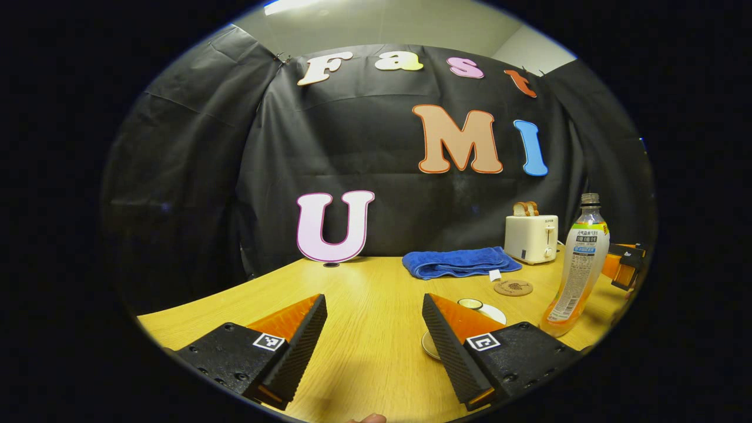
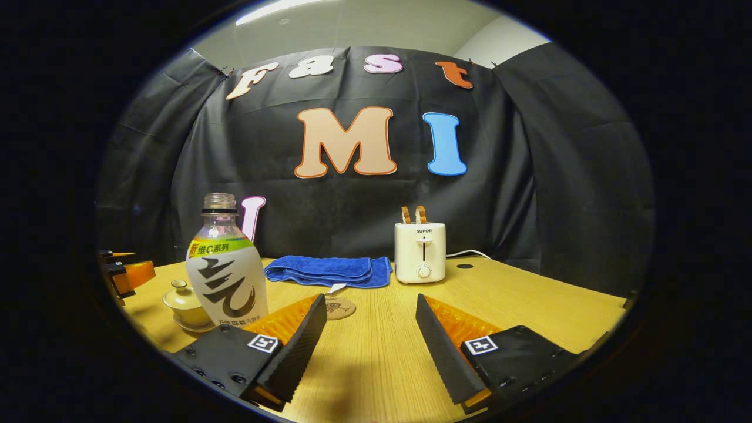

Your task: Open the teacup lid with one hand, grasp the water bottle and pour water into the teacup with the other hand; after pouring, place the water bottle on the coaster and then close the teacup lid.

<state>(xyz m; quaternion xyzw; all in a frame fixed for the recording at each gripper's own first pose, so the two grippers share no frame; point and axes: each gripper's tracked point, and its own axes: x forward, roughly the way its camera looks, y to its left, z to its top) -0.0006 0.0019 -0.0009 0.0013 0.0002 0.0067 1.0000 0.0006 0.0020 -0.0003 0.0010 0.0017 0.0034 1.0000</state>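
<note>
On table (image 2: pixel 376 352), water bottle (image 2: pixel 226 264) beside lidded teacup (image 2: pixel 185 301)

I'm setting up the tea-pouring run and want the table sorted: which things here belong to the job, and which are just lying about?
For the job:
teacup with lid
water bottle
coaster
left gripper, open
right gripper, open

Lying about:
blue towel
toaster with bread slices in its slots

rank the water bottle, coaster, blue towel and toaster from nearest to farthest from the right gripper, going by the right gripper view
1. water bottle, left, beside the right gripper
2. coaster, just ahead, centre-left
3. blue towel, behind the coaster
4. toaster, at the back; close to the towel's depth
</note>
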